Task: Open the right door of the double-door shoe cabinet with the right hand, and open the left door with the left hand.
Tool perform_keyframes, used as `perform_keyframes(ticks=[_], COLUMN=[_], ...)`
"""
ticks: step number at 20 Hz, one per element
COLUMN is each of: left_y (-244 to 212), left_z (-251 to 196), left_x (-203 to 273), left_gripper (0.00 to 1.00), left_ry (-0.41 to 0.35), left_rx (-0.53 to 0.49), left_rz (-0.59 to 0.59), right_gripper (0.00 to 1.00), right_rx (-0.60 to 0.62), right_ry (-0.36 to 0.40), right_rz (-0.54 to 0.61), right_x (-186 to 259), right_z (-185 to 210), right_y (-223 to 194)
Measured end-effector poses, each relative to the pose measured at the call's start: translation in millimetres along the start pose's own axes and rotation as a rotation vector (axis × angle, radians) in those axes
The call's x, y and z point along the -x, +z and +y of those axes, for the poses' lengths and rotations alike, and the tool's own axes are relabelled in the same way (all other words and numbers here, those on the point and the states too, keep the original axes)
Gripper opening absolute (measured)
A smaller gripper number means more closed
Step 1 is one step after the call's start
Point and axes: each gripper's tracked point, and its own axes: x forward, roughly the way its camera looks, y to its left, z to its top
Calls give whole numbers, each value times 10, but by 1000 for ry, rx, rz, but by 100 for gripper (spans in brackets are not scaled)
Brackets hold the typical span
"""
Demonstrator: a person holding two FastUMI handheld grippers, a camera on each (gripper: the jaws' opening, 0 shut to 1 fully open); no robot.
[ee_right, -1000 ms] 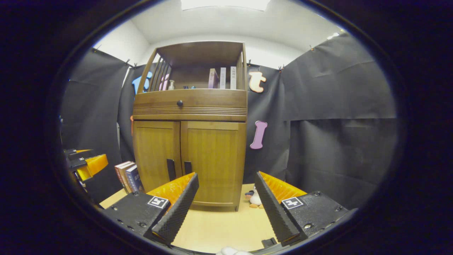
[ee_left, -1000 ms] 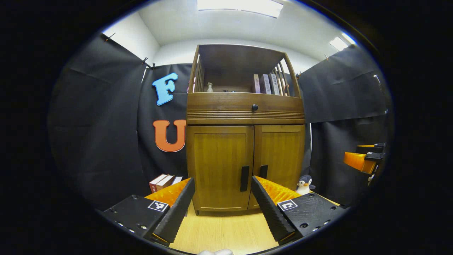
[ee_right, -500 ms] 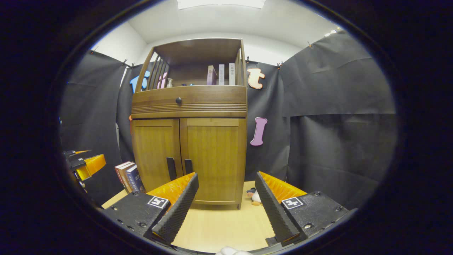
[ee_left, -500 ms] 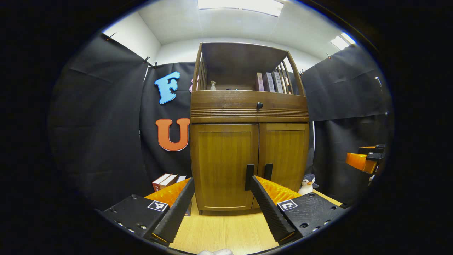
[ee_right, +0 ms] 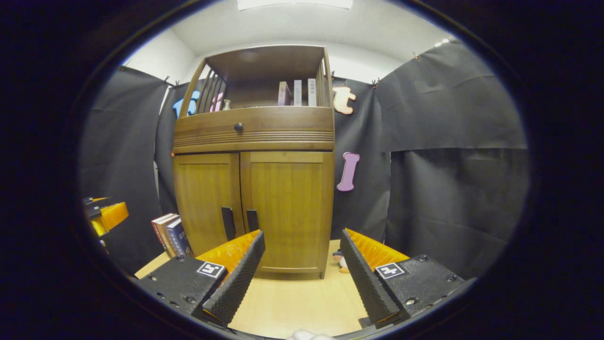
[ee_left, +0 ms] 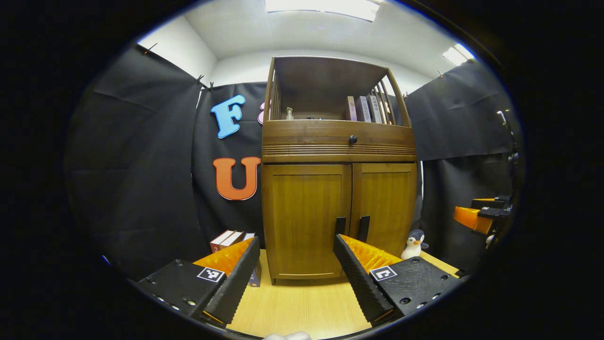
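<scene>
Left gripper [ee_left: 296,264]: jaws spread, level, facing shoe cabinet [ee_left: 339,141]. Right gripper [ee_right: 302,262]: jaws spread, likewise. Both doors closed.

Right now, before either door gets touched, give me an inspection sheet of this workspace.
Surface: light wood floor, bare in front of the cabinet.
Job's things: shoe cabinet upright; left door and right door both shut, dark handles side by side at the middle seam.
Clutter: books on the floor left of the cabinet; penguin toy on the floor to its right; books and a small bottle on the open top shelf.
Grippers: left gripper open, short of the doors; right gripper open, short of the doors.
Cables: nothing seen.
Surroundings: black cloth walls, white ceiling with light panels.
</scene>
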Motion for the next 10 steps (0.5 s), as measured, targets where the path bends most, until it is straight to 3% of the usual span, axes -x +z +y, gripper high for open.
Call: perform_keyframes(ticks=[2,10], left_y=[-33,-115], left_z=[29,154], left_x=[54,251], left_gripper=[96,96], left_ry=[7,34], left_rx=[2,-9], left_rz=[10,33], right_gripper=[100,100], right_rx=[3,26], right_ry=[2,37], right_rz=[-5,-14], right_x=[-121,-765], right_z=[30,342], right_y=[8,-44])
